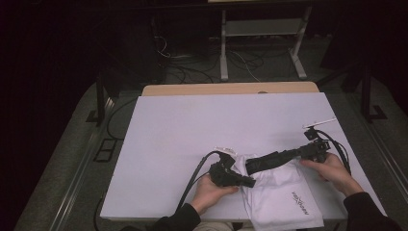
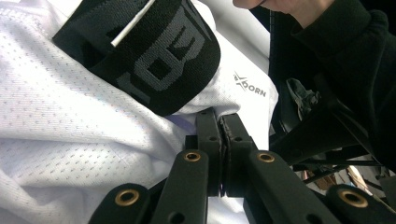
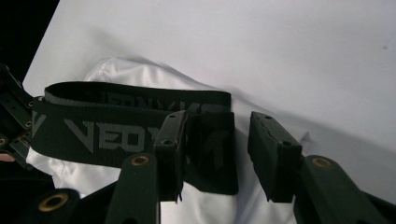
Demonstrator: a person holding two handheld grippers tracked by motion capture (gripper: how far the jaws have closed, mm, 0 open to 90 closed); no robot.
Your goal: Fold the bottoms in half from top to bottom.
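A white mesh garment [image 1: 284, 192] with a black lettered waistband [image 1: 269, 161] lies at the near right of the white table [image 1: 192, 125]. My left gripper [image 1: 251, 183] rests on its left edge. In the left gripper view the jaws [image 2: 220, 119] are pressed together on a fold of the white fabric [image 2: 60, 116], just below the waistband [image 2: 159, 60]. My right gripper [image 1: 297, 154] reaches in from the right at the band's end. In the right gripper view its jaws [image 3: 218, 116] stand apart. The waistband's end [image 3: 210, 154] lies between them beside the left pad, and the right pad is clear of it.
The garment's lower part, with a small dark logo [image 1: 300, 201], hangs over the table's near edge. A wooden strip [image 1: 231, 88] borders the far edge. Beyond it on the dark floor are cables [image 1: 192, 72] and a metal stand [image 1: 262, 43]. Bare tabletop [image 3: 257, 42] spreads to the far and left.
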